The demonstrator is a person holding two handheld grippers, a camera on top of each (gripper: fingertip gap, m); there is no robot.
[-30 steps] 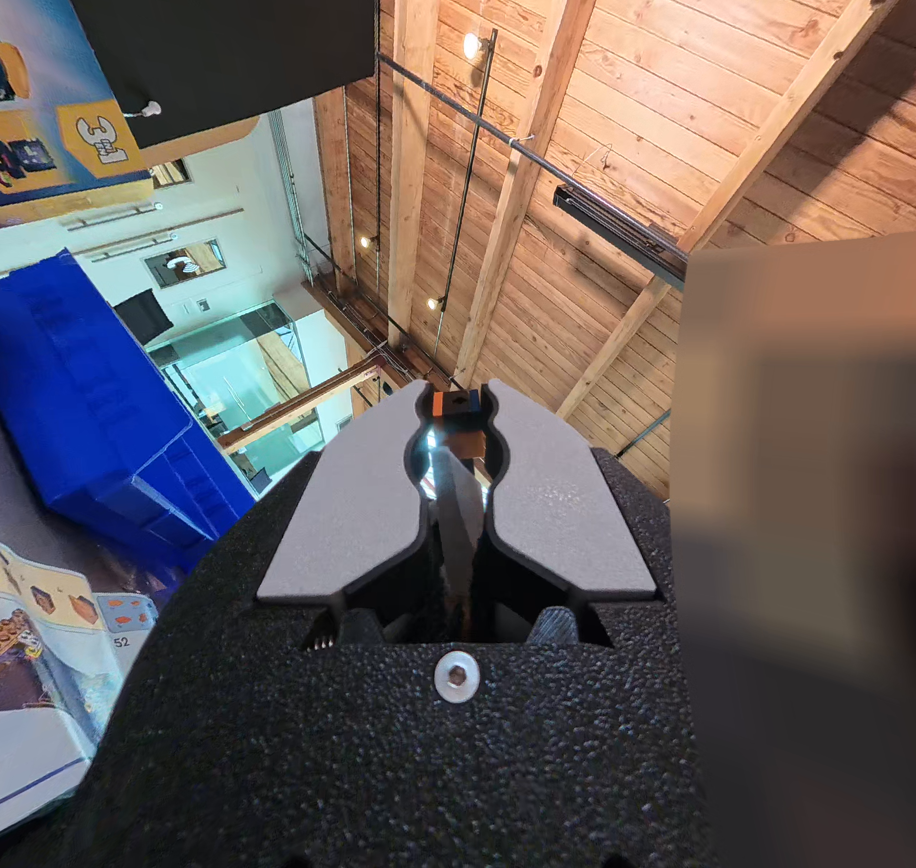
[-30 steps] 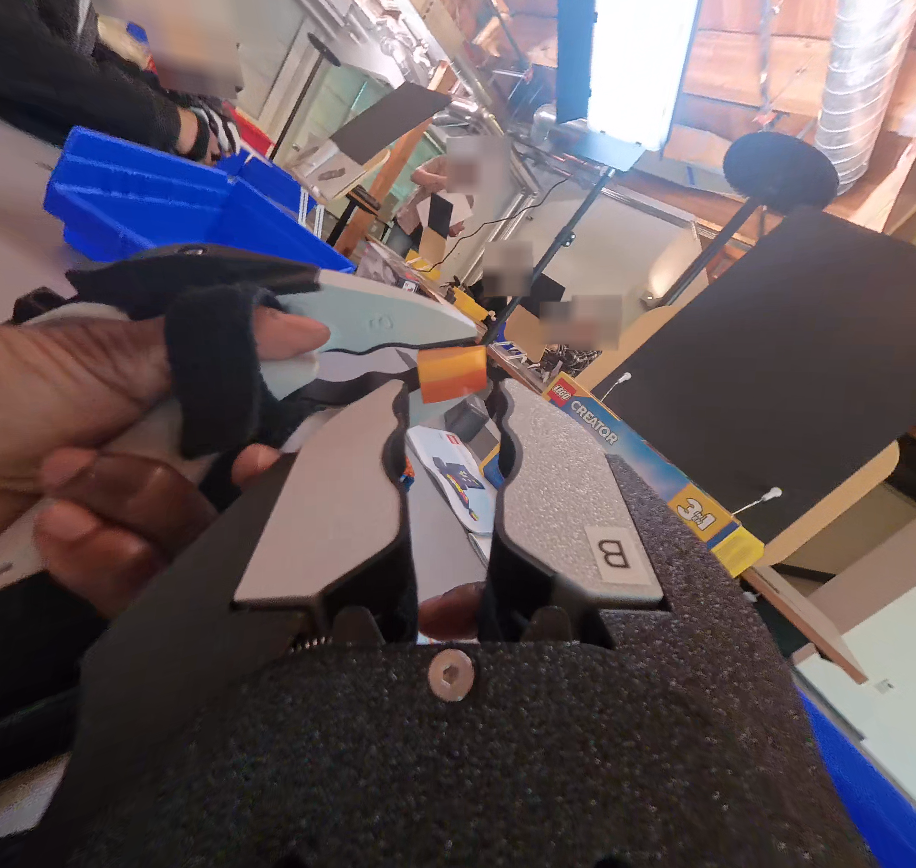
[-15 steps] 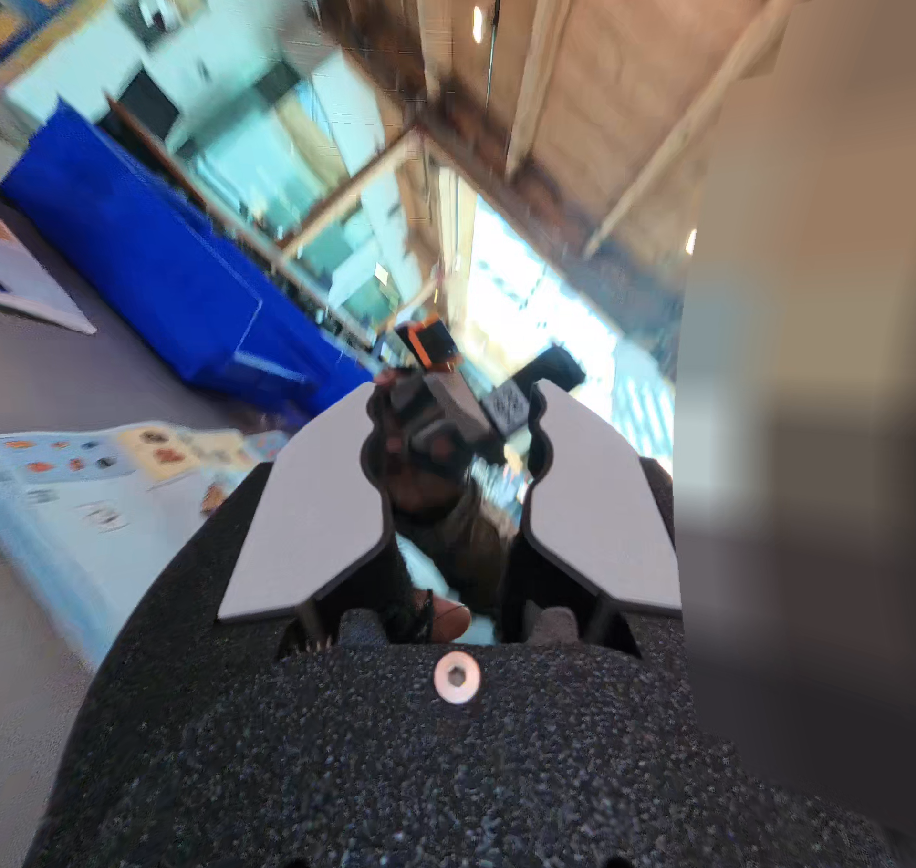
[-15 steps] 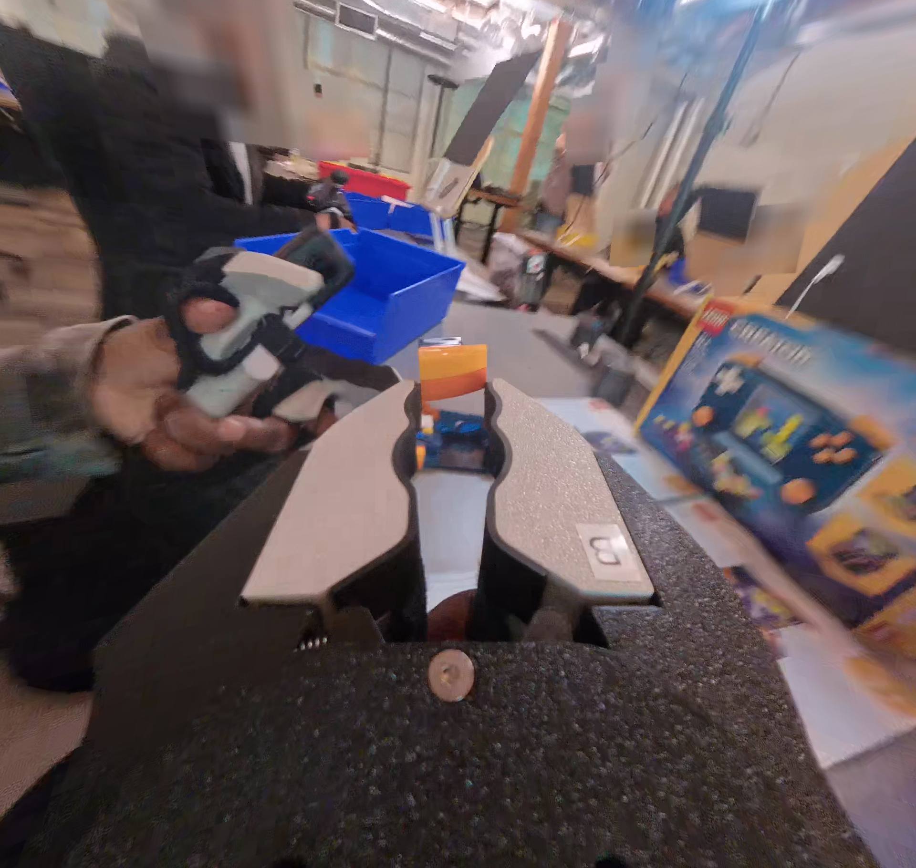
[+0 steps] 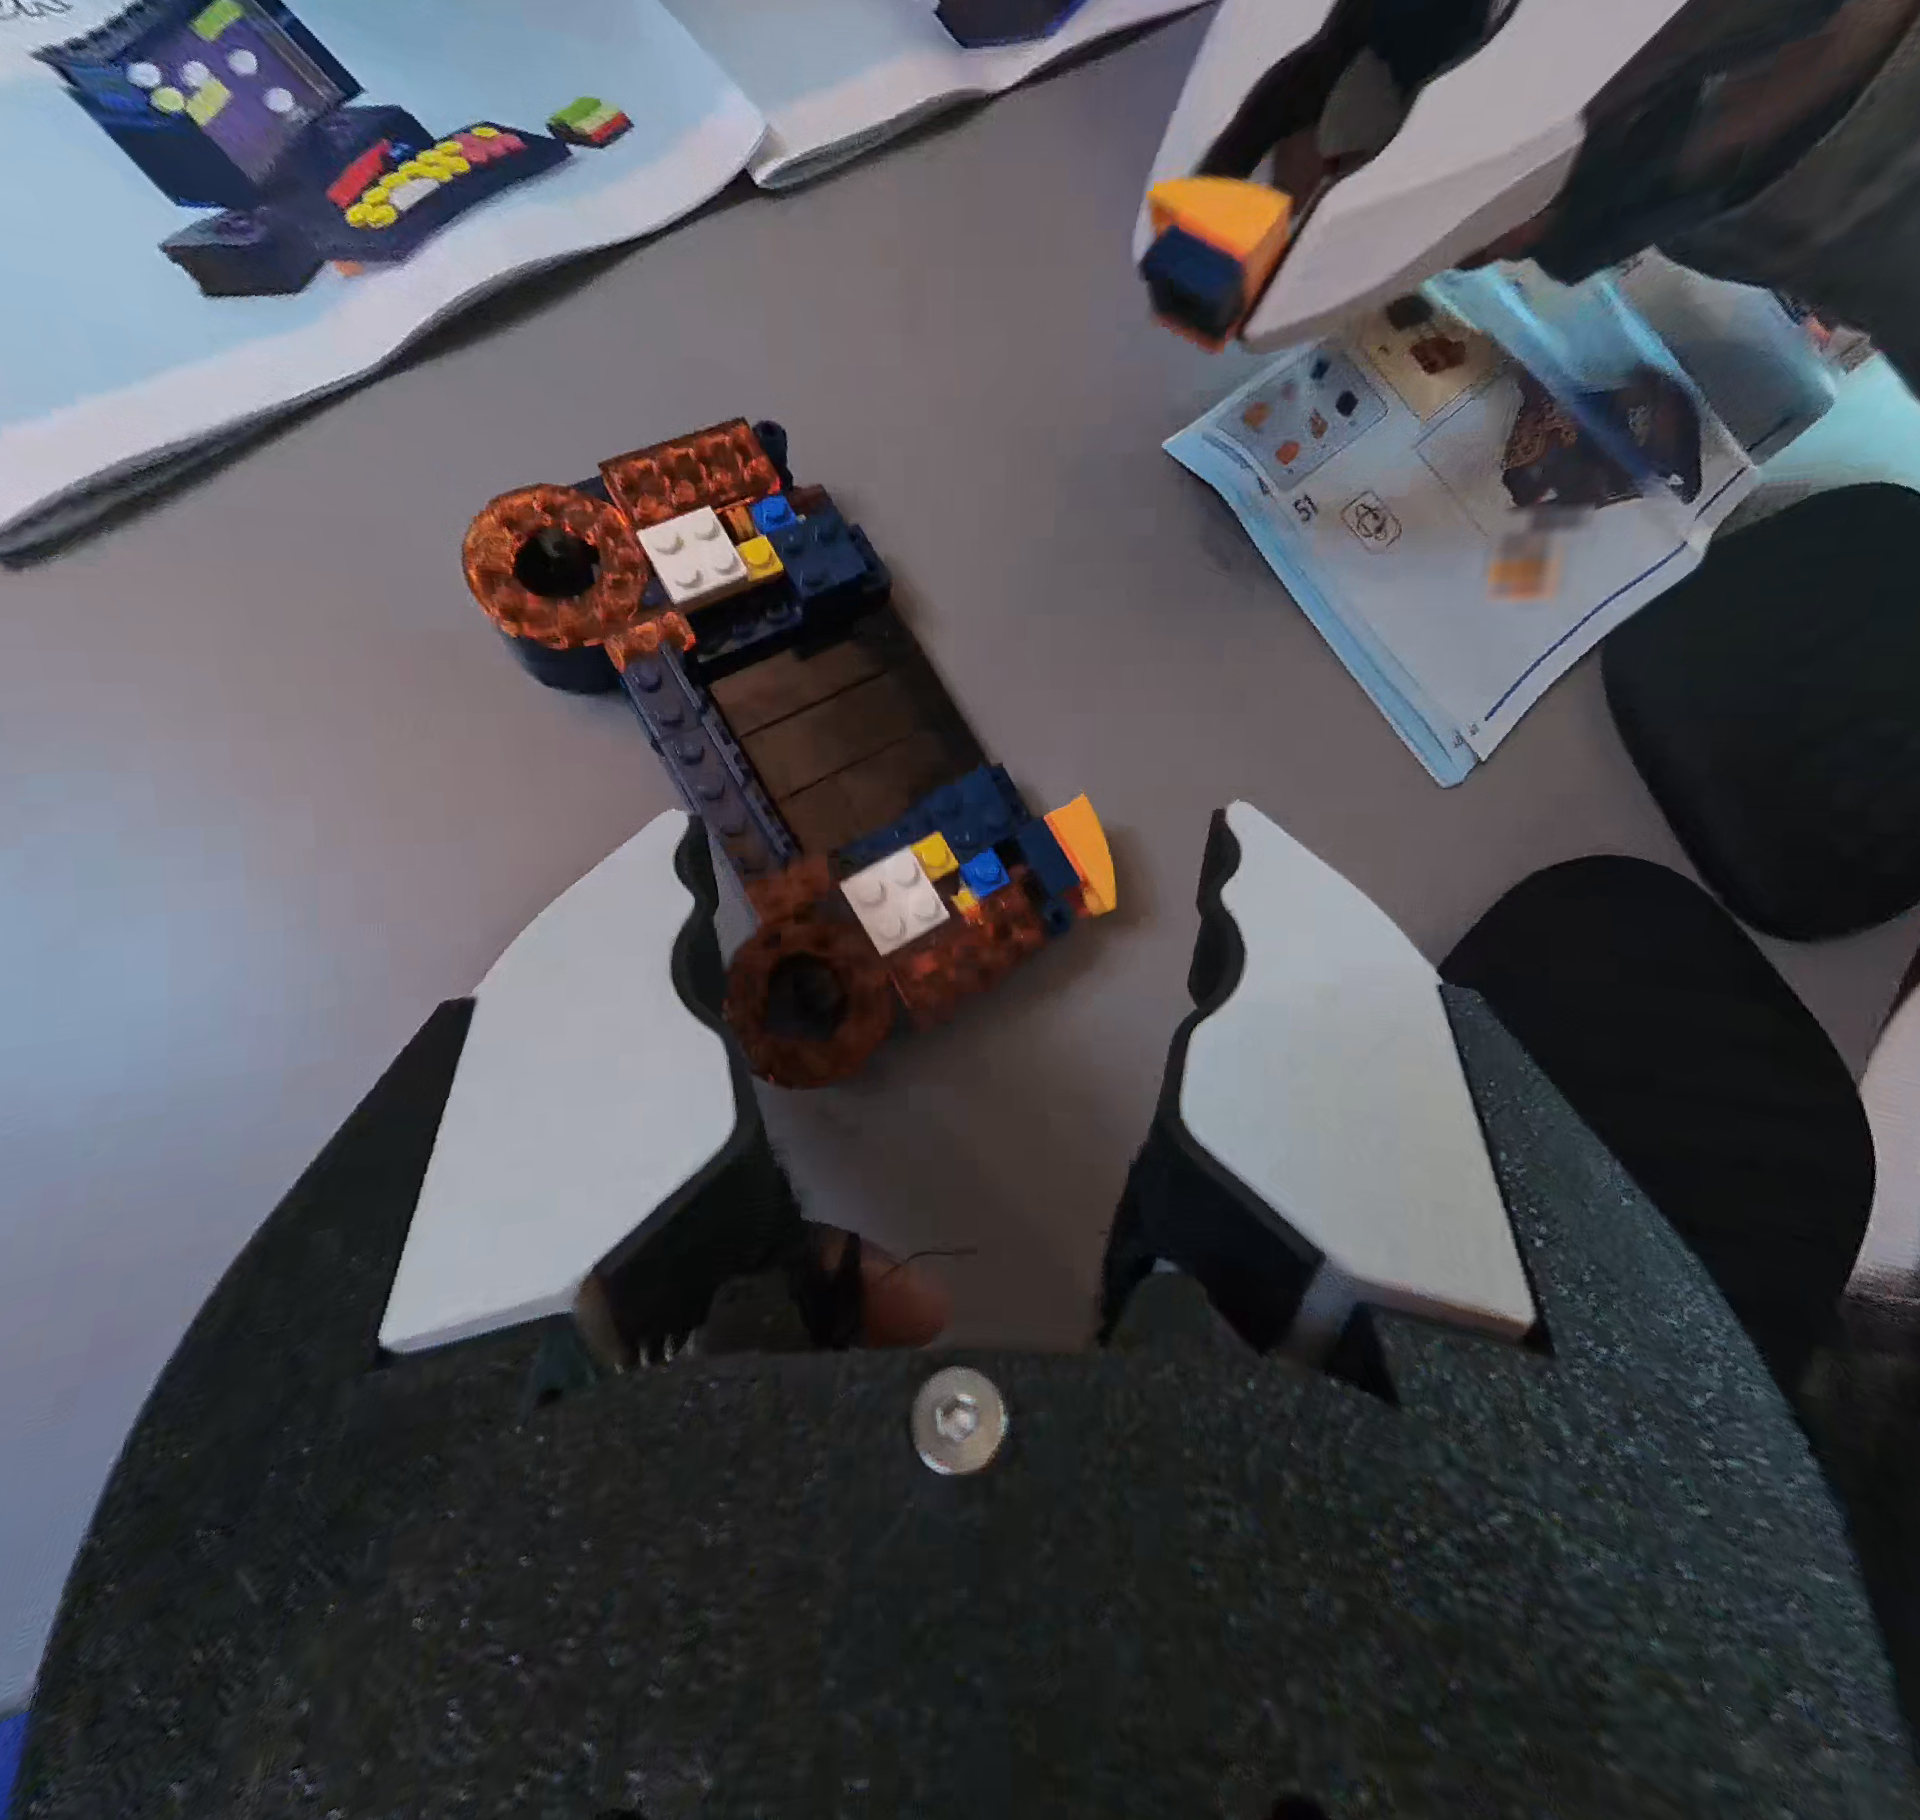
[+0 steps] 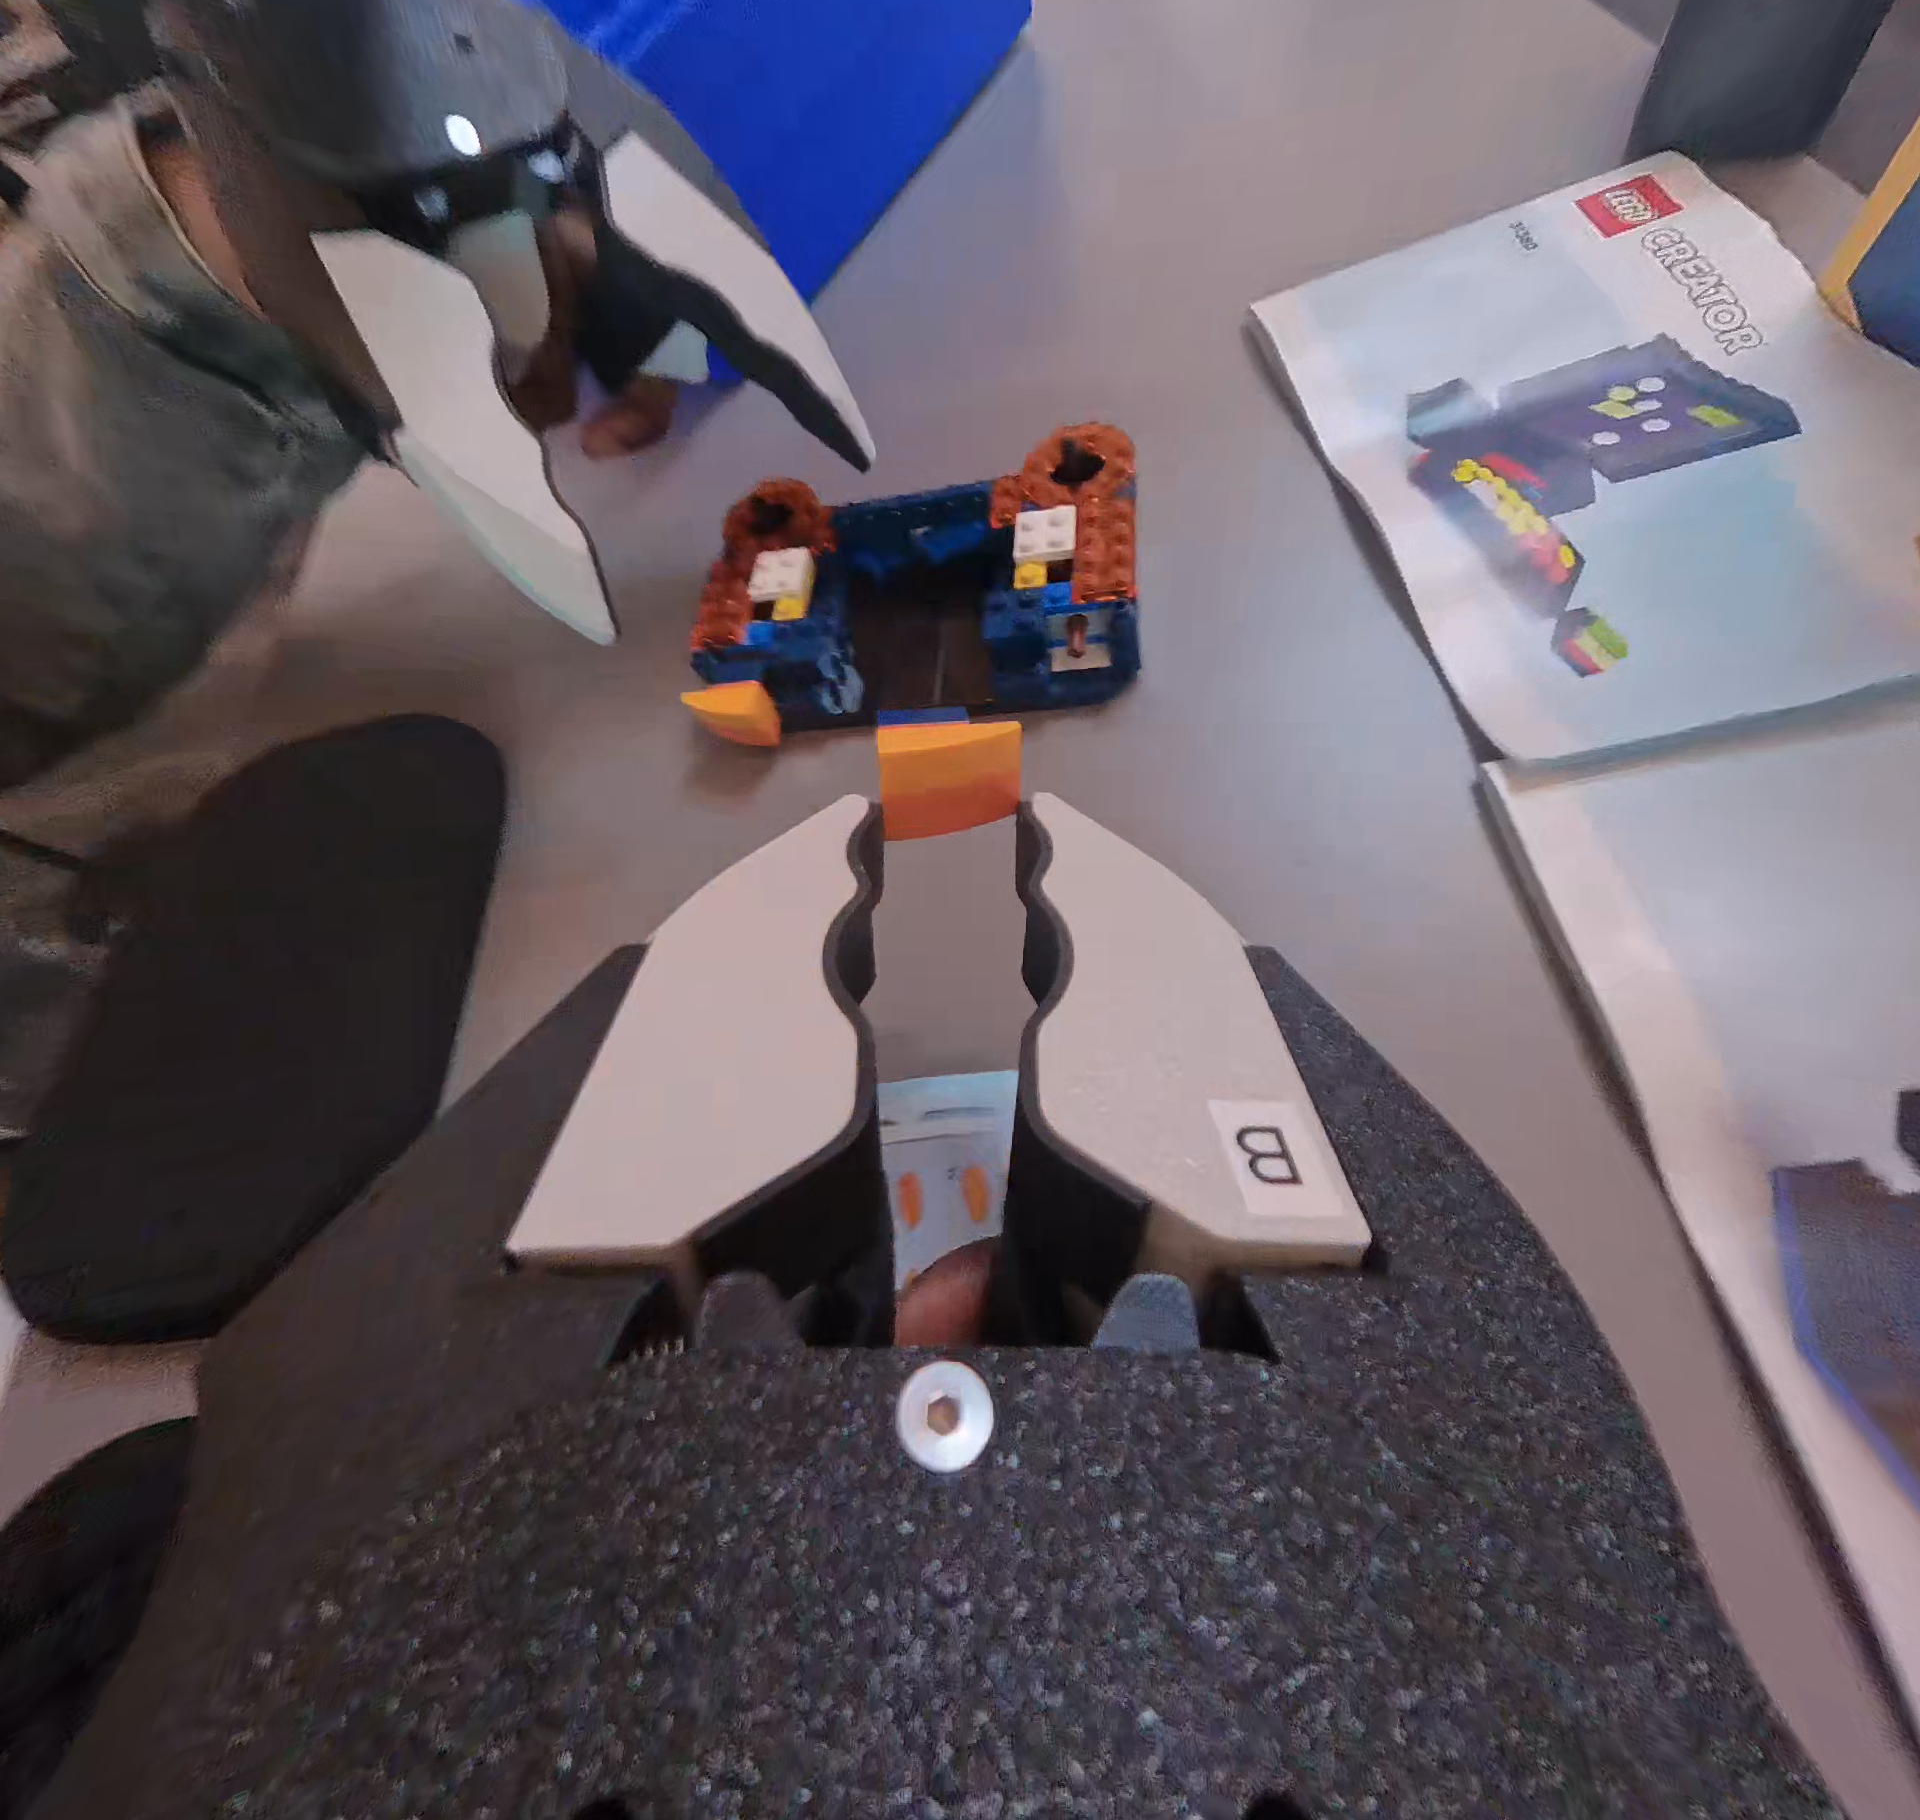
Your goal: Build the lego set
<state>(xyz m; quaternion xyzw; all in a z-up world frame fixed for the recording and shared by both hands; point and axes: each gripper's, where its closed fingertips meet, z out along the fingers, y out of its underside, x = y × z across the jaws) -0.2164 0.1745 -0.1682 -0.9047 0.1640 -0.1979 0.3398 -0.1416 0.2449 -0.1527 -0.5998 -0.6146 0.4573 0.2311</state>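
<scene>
A brick model (image 5: 790, 721) in dark blue, brown and orange, with an orange wedge at one corner, lies on the grey table (image 5: 260, 887). My left gripper (image 5: 951, 856) is wide open and empty, just above the model's near end. My right gripper (image 6: 948, 814) is shut on an orange curved brick (image 6: 948, 778) with a dark blue piece under it; it hovers just before the model (image 6: 920, 591). The left wrist view shows that brick (image 5: 1210, 248) pinched at the right gripper's tips. The right wrist view shows the left gripper's fingers (image 6: 499, 440) spread apart.
Open instruction booklets lie around the model (image 5: 364, 129) (image 5: 1475, 482) (image 6: 1590, 461). A blue bin (image 6: 810, 56) stands behind. Black sleeves (image 5: 1766, 710) (image 6: 239, 991) rest on the table beside the grippers.
Both grippers swung down from pointing up at the room to the table. The orange brick passed from my left gripper, which opened wide, to my right gripper, which closed on it.
</scene>
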